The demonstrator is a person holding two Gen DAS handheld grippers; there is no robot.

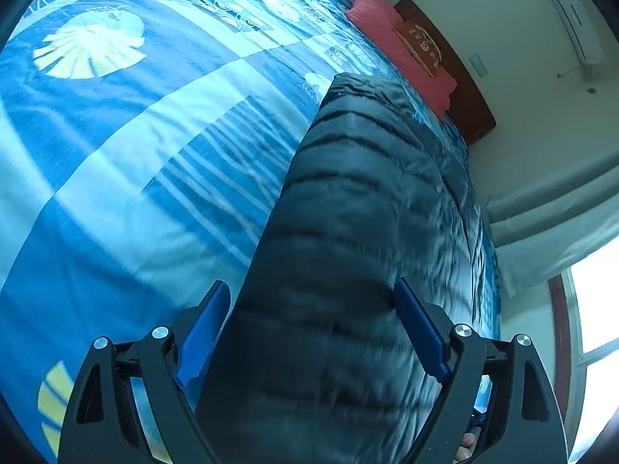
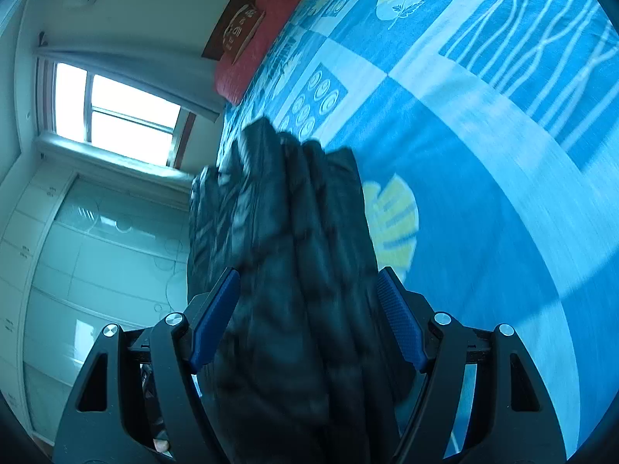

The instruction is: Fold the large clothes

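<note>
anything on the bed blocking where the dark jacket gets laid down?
Nothing visible. The dark quilted jacket sits between the fingers of both the left tool and the right tool. The blue patterned bedspread beside it looks bare; the only other item is a pink pillow far off at the headboard.

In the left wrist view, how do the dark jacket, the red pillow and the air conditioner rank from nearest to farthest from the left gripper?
1. Dark jacket, between the left gripper's fingers.
2. Red pillow, at the bed's far end.
3. Air conditioner, high on the far wall, upper right.
</note>
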